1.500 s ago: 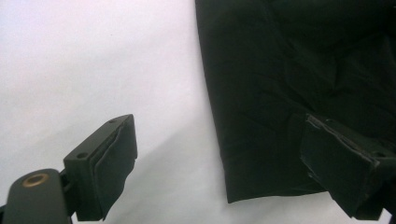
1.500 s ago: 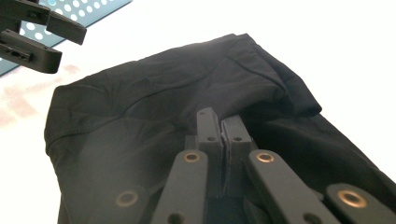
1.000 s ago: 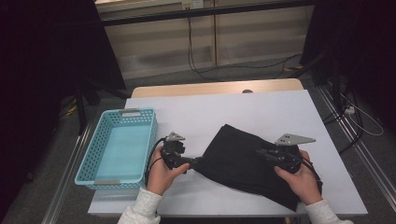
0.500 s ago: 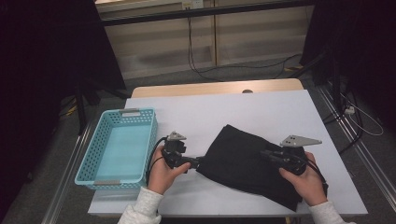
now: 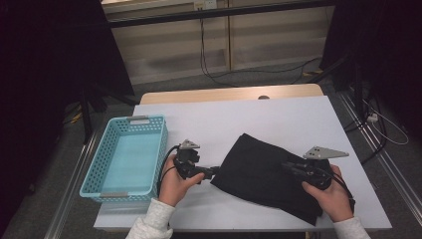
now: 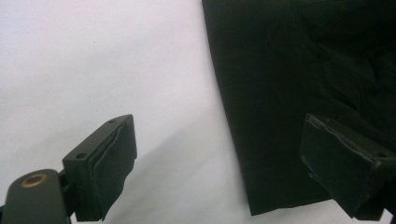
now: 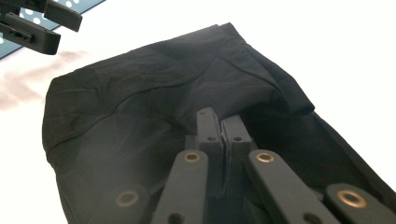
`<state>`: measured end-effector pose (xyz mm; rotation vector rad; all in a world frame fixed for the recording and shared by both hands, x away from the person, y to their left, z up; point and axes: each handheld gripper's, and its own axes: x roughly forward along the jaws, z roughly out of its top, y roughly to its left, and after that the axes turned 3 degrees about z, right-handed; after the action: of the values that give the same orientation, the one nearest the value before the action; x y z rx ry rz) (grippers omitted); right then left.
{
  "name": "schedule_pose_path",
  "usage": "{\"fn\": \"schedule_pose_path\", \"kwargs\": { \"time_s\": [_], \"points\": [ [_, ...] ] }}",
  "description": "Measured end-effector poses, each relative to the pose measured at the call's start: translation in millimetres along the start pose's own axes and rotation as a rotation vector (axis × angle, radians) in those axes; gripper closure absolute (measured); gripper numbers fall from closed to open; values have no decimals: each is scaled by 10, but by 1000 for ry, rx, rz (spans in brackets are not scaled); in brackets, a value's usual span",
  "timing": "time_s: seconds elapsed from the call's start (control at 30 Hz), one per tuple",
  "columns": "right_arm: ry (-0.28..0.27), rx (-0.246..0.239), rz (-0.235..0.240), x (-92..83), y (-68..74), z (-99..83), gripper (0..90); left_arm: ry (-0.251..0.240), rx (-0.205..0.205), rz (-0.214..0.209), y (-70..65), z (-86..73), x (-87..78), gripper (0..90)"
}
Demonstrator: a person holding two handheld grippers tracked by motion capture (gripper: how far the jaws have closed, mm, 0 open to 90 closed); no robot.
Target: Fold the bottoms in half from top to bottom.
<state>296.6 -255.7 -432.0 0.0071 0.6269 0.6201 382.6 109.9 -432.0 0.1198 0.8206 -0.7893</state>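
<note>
A black cloth [image 5: 259, 169] lies crumpled on the white table [image 5: 278, 119], right of centre. My left gripper [image 5: 216, 171] rests at the cloth's left edge and points right. In the left gripper view its jaws [image 6: 219, 135] stand wide open, one pad over bare table and the other over the black cloth [image 6: 280, 70]. My right gripper [image 5: 287, 167] lies on the cloth's right part and points left. In the right gripper view its jaws [image 7: 220, 116] are pressed together, and a raised fold of the cloth [image 7: 130, 107] runs into their tips.
A light blue plastic basket [image 5: 94, 174] stands at the table's left side, close to my left hand. In the right gripper view the left gripper [image 7: 42, 23] shows at top left. Bare white table lies behind the cloth, and a wooden strip [image 5: 229, 93] edges the far side.
My right gripper has drifted slightly to the right, still on the cloth. The left gripper has kept still.
</note>
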Motion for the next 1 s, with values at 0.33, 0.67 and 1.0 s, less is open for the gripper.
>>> {"fn": "schedule_pose_path", "kwargs": {
  "time_s": [0.33, 0.67, 1.0],
  "points": [
    [0, 3, -6, -38, -13, -29, 886, -8, -6, -4, -6, 12, 5, 109],
    [0, 0, -11, -59, -23, -41, 887, -6, -5, -4, -1, 12, 13, 108],
    [-1, 0, -15, -112, -26, -57, 887, 1, 3, -10, 0, 20, 4, 108]
  ]
}}
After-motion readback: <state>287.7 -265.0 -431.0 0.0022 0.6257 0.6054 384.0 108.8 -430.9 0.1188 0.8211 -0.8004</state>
